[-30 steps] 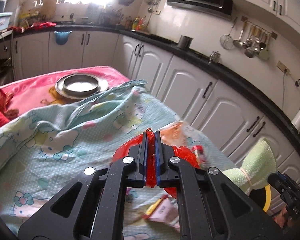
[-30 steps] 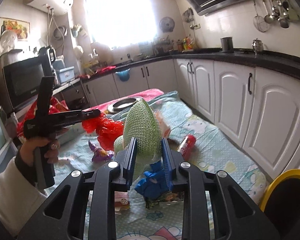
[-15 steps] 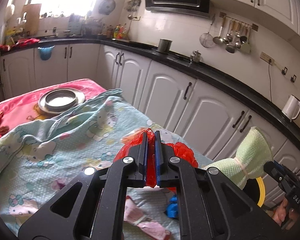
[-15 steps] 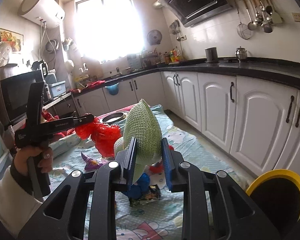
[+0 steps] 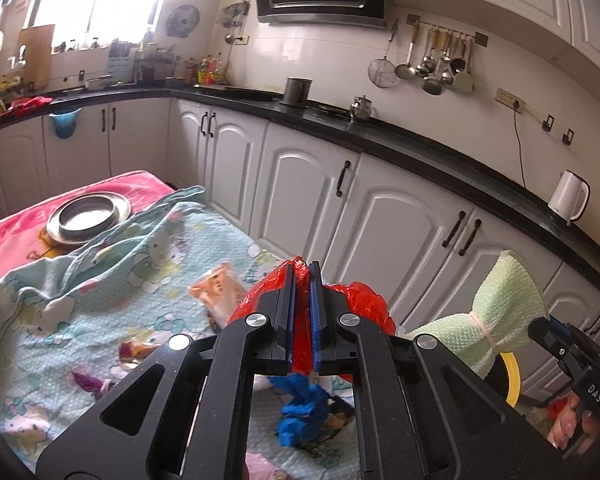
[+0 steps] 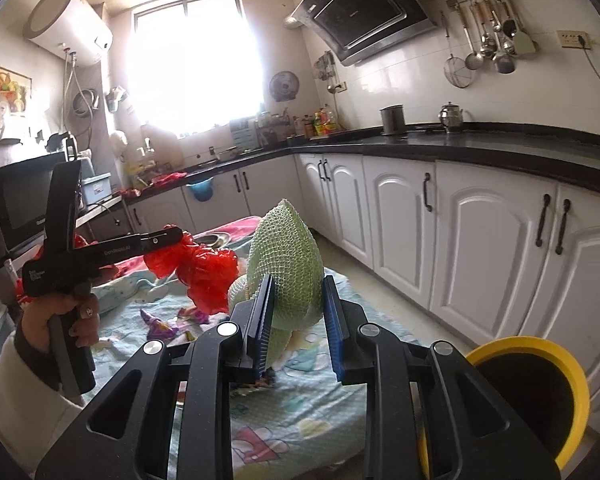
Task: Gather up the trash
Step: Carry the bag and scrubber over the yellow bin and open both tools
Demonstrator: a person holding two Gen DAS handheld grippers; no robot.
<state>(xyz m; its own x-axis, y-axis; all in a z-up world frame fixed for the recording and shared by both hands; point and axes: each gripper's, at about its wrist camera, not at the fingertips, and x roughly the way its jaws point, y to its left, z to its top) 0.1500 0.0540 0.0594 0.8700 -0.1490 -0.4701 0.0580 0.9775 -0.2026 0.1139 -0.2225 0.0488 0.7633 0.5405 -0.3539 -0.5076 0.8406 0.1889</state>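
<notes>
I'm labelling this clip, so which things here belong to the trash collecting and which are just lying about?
Job:
red plastic bag, in left gripper
green foam net, in right gripper
yellow-rimmed bin
blue wrapper
orange packet

Lying about:
metal plate
kettle

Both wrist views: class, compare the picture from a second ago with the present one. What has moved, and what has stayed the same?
Both grippers have risen above the table and swung toward the yellow-rimmed bin, which now shows larger. The left gripper stays shut on the red plastic bag; the right gripper stays shut on the green foam net. The wrappers and the blue scrap remain on the table.
</notes>
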